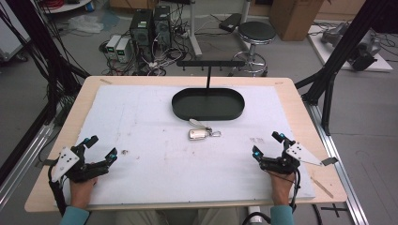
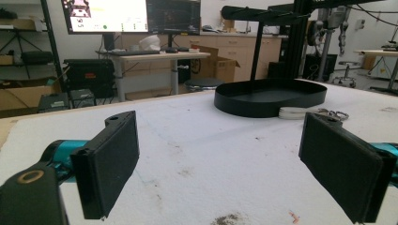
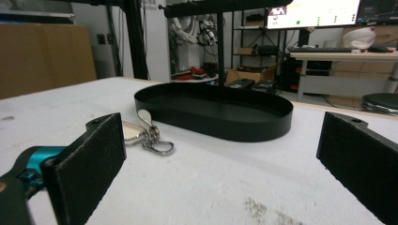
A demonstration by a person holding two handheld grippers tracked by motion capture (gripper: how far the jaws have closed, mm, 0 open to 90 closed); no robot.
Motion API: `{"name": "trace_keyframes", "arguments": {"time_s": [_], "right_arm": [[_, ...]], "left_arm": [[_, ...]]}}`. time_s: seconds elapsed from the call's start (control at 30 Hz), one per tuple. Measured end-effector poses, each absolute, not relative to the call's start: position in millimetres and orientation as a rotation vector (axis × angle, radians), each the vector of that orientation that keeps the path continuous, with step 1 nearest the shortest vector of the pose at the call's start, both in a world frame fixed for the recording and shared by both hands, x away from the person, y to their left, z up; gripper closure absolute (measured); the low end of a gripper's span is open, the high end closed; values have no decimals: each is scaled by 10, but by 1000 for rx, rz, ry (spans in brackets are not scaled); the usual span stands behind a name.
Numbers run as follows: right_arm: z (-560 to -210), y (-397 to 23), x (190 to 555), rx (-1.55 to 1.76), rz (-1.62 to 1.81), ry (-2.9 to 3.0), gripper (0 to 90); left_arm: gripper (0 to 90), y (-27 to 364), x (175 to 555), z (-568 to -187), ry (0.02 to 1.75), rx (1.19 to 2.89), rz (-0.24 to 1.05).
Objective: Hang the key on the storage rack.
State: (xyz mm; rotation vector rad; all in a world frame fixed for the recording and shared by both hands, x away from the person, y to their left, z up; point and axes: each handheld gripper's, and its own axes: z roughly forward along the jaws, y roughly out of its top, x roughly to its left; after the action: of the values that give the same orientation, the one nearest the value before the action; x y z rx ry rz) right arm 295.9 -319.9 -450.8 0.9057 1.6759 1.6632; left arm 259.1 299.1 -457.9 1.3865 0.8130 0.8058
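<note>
A silver key fob with a strap and metal clip (image 1: 201, 131) lies on the white mat just in front of a black oval tray (image 1: 208, 103). From the tray rises a thin post with a black hook bar (image 1: 211, 63) across its top. My left gripper (image 1: 101, 148) rests open near the table's front left, empty. My right gripper (image 1: 267, 145) rests open at the front right, also empty. In the right gripper view the fob and clip (image 3: 146, 132) lie left of the tray (image 3: 216, 110). In the left gripper view the fob (image 2: 300, 113) sits by the tray (image 2: 270, 96).
The white mat (image 1: 155, 140) covers most of the wooden table (image 1: 291, 93) and bears a few dark smudges. Beyond the far edge stand a stool (image 1: 256, 33), computer boxes and cables on the floor. Black frame posts flank both sides of the table.
</note>
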Motion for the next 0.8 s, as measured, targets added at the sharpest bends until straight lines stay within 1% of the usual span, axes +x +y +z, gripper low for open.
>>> {"name": "trace_keyframes", "arguments": {"time_s": [0.2,0.27,0.3,0.4,0.6,0.8], "right_arm": [[-4116,-3152,3139,857,1660,1741,10],[-4008,-3122,3200,842,1660,1773,11],[-4008,-3122,3200,842,1660,1773,11],[-3793,-3011,3356,790,1649,1857,19],[-3611,-2817,3554,720,1589,2001,19],[-3508,-2662,3731,690,1518,2125,19]], "left_arm": [[130,2994,2600,-4578,818,1387,804],[129,2994,2600,-4578,818,1388,804],[129,2993,2598,-4578,817,1389,806],[129,2994,2599,-4578,816,1390,805],[129,2997,2601,-4576,821,1392,801],[129,2998,2603,-4576,823,1394,800]]}}
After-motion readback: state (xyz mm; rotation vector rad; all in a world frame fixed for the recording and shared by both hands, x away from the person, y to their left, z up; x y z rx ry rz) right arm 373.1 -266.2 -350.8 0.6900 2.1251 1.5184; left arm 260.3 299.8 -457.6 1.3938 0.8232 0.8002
